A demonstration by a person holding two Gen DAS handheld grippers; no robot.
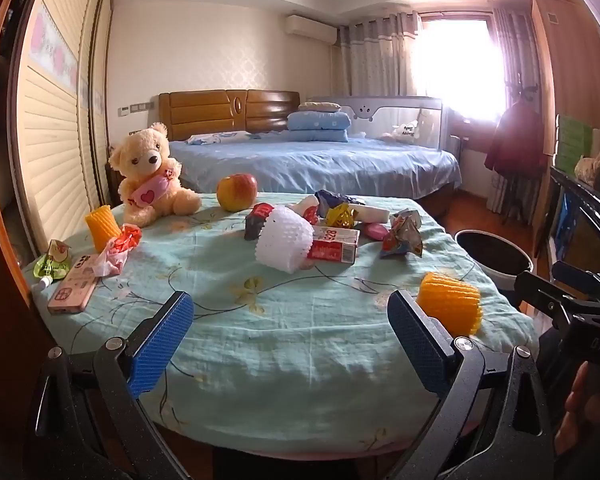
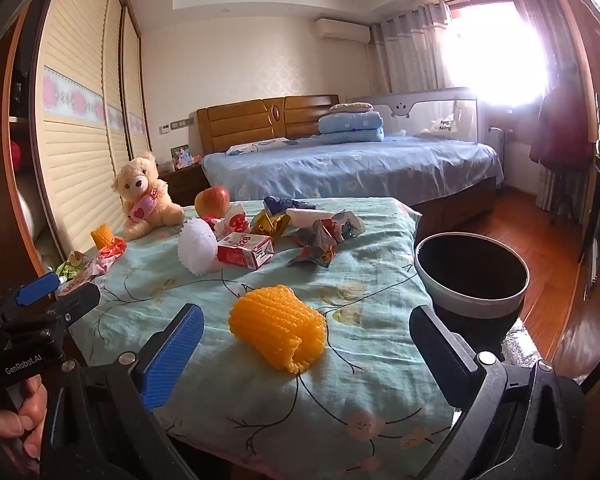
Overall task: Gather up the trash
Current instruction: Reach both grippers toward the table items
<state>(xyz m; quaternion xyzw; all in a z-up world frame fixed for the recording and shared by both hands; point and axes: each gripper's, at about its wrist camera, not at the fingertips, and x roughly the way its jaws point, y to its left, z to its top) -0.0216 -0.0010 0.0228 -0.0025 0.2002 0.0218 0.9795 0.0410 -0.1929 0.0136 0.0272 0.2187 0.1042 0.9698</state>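
Observation:
A table with a green floral cloth [image 1: 284,320] [image 2: 364,280] holds scattered trash. An orange foam fruit net [image 2: 278,326] [image 1: 450,304] lies near the front right. A white foam net [image 1: 284,240] [image 2: 196,248] leans on a red and white carton [image 1: 336,244] [image 2: 244,250]. Crumpled wrappers [image 1: 402,236] [image 2: 320,240] lie behind. A second orange net [image 1: 101,226] and a red wrapper [image 1: 122,242] sit at the left. A grey bin [image 2: 472,276] [image 1: 494,256] stands right of the table. My left gripper [image 1: 290,336] and right gripper [image 2: 308,354] are open and empty, short of the table's front edge.
A teddy bear [image 1: 152,176] and an apple [image 1: 236,192] sit at the table's far side. A pink box [image 1: 74,286] and a green pouch [image 1: 54,262] lie at the left edge. A bed [image 1: 320,164] stands behind, a wardrobe [image 1: 56,120] at left.

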